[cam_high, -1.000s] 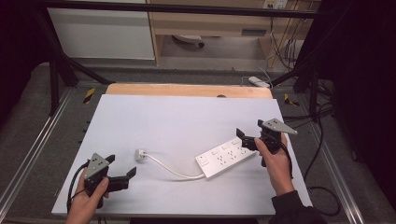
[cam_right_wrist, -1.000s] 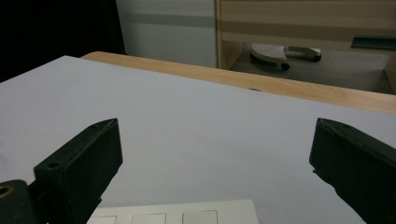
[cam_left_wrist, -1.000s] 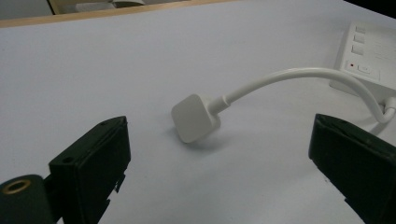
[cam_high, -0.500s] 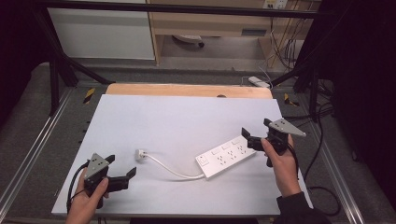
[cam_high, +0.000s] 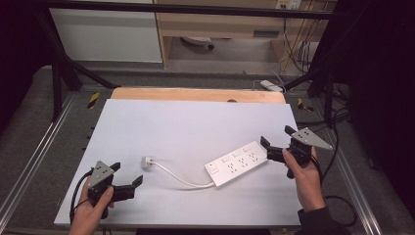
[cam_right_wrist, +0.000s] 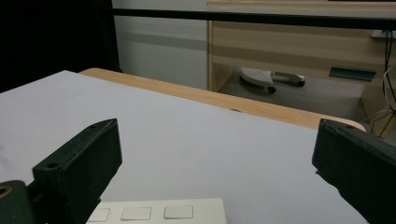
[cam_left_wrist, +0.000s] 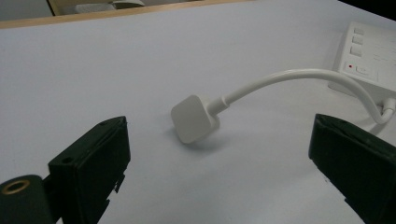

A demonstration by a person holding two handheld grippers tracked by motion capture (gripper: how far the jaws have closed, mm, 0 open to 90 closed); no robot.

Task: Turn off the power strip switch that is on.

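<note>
A white power strip (cam_high: 236,162) lies on the white table top (cam_high: 191,127), right of centre, with its short white cable (cam_high: 178,177) curving left to a white plug (cam_high: 146,162). The plug (cam_left_wrist: 194,118) lies flat ahead of my left gripper (cam_high: 126,178), whose jaws stand wide apart near the front left edge. My right gripper (cam_high: 276,142) is open just beyond the strip's right end, lifted a little off the table. The strip's end (cam_right_wrist: 161,213) shows low between the right jaws. The strip's switch end (cam_left_wrist: 369,58) sits at the far right of the left gripper view.
A wooden strip (cam_high: 195,94) runs along the table's far edge. Beyond it stand a white cabinet (cam_high: 105,34) and a wooden shelf unit (cam_high: 230,24). Cables hang at the back right (cam_high: 293,44). Metal rails (cam_high: 29,166) flank the table.
My right gripper has drawn back to the right, off the strip's end, and risen slightly. The left gripper has stayed in place.
</note>
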